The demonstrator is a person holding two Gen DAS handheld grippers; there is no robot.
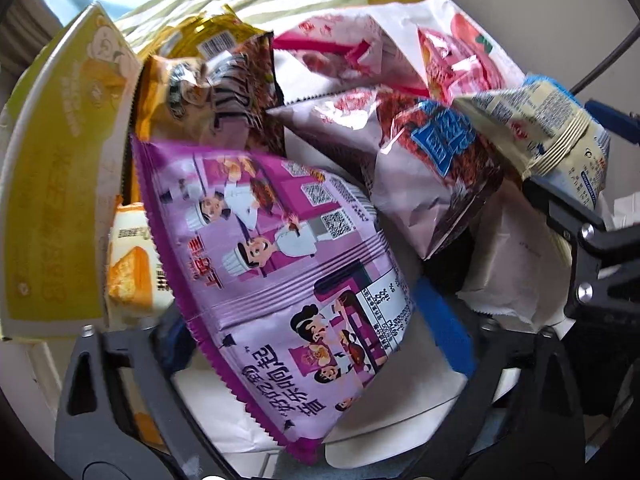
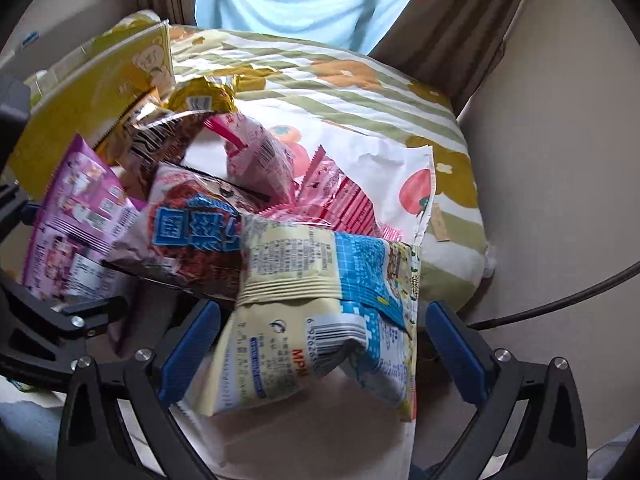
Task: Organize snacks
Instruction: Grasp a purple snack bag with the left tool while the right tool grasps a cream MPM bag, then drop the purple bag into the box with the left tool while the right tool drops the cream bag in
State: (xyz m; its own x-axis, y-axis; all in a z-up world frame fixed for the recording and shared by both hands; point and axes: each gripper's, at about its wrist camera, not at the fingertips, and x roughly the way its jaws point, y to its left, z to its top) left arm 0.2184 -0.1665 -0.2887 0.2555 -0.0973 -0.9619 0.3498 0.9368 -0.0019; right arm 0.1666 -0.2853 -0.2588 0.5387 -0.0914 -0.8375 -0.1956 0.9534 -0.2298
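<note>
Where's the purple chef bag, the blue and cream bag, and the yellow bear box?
purple chef bag (image 1: 280,264), left wrist view, middle of its front.
blue and cream bag (image 2: 320,300), right wrist view, crimped middle.
yellow bear box (image 1: 52,184), left wrist view, its yellow side.

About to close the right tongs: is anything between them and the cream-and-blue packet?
Nothing visible. The cream-and-blue packet lies on top of the pile, between the open right tongs; no other packet covers it. It overlaps the red-and-blue packet.
</note>
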